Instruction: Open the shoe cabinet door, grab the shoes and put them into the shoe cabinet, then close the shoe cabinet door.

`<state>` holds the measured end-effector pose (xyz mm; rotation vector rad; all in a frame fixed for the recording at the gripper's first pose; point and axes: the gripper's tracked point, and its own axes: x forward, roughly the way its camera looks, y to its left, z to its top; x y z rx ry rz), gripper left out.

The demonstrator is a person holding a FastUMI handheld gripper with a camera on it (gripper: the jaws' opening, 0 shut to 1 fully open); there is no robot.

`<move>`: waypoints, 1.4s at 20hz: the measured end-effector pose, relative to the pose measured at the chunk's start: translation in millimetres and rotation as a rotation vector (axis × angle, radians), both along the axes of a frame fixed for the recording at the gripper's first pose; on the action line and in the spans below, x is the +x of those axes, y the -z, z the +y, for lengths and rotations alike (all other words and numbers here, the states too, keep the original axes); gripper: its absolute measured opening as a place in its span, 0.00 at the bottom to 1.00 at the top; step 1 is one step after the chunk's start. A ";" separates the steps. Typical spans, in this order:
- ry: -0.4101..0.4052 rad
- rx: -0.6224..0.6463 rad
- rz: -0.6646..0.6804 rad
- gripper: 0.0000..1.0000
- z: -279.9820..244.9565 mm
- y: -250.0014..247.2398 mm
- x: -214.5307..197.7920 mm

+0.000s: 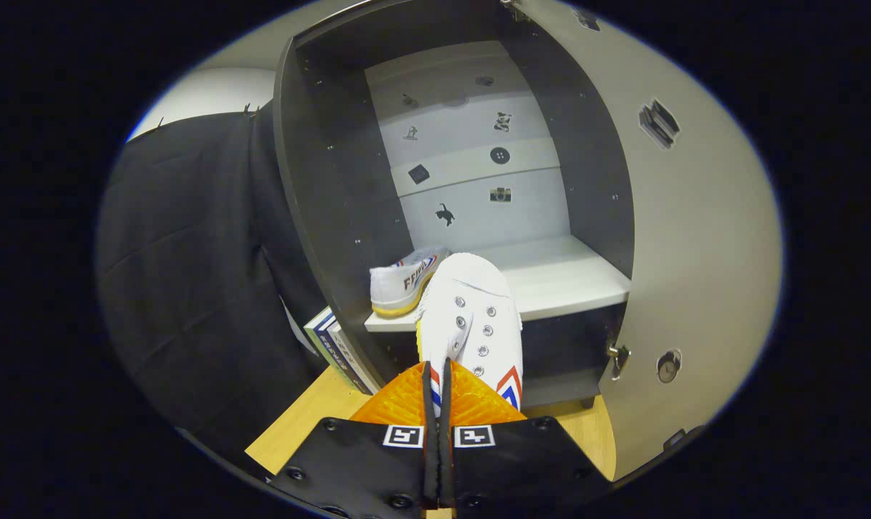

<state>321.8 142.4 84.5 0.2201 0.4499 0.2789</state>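
Dark cloth [190, 274] hangs on the left side of the frame, next to the open shoe cabinet [334, 202] in the middle. Its door [694, 252] swings wide on the right. One white shoe [405, 280] already sits on the pale shelf [557, 277] inside, at its left end. The gripper [436, 367] at the bottom middle is pressed tight, pinching a second white shoe [475, 317] by its edge. That shoe points its toe up over the shelf's front. Wooden floor [313, 418] shows below.
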 end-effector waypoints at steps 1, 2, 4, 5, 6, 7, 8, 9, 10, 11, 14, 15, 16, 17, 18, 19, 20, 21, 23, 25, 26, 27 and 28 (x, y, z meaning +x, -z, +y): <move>0.007 -0.001 -0.016 0.02 -0.8 -7.7 10.6; 0.016 -0.002 -0.029 0.01 -2.0 -13.4 21.6; 0.029 -0.006 -0.047 0.01 -3.7 -22.8 42.0; 0.032 -0.006 -0.058 0.01 -4.1 -28.4 52.2; 0.035 -0.007 -0.067 0.01 -4.4 -33.0 62.7; 0.041 -0.010 -0.075 0.01 -4.4 -36.9 72.9; 0.047 -0.016 -0.084 0.01 -5.4 -38.6 83.4; 0.053 -0.022 -0.090 0.01 -6.3 -41.0 93.9; 0.060 -0.026 -0.097 0.01 -6.4 -44.0 105.3; 0.065 -0.028 -0.101 0.01 -6.2 -46.2 115.2; 0.076 -0.029 -0.104 0.01 -4.3 -49.3 144.9; 0.081 -0.030 -0.104 0.01 -4.0 -49.0 154.2; 0.084 -0.032 -0.102 0.01 -3.9 -48.2 161.9; 0.088 -0.036 -0.098 0.01 -3.1 -46.0 171.6; 0.092 -0.041 -0.090 0.01 -2.9 -42.2 180.4; 0.094 -0.048 -0.078 0.01 -2.1 -37.0 188.9; 0.094 -0.053 -0.065 0.01 -0.5 -31.4 195.1; 0.103 -0.056 -0.059 0.01 0.7 -26.9 203.0; 0.109 -0.065 -0.046 0.01 2.9 -16.9 214.2; 0.107 -0.077 -0.035 0.01 7.7 -8.2 219.6; 0.105 -0.087 -0.032 0.01 9.7 -4.1 222.5; 0.104 -0.096 -0.028 0.01 12.2 -0.5 224.1; 0.104 -0.105 -0.021 0.02 15.1 4.0 225.7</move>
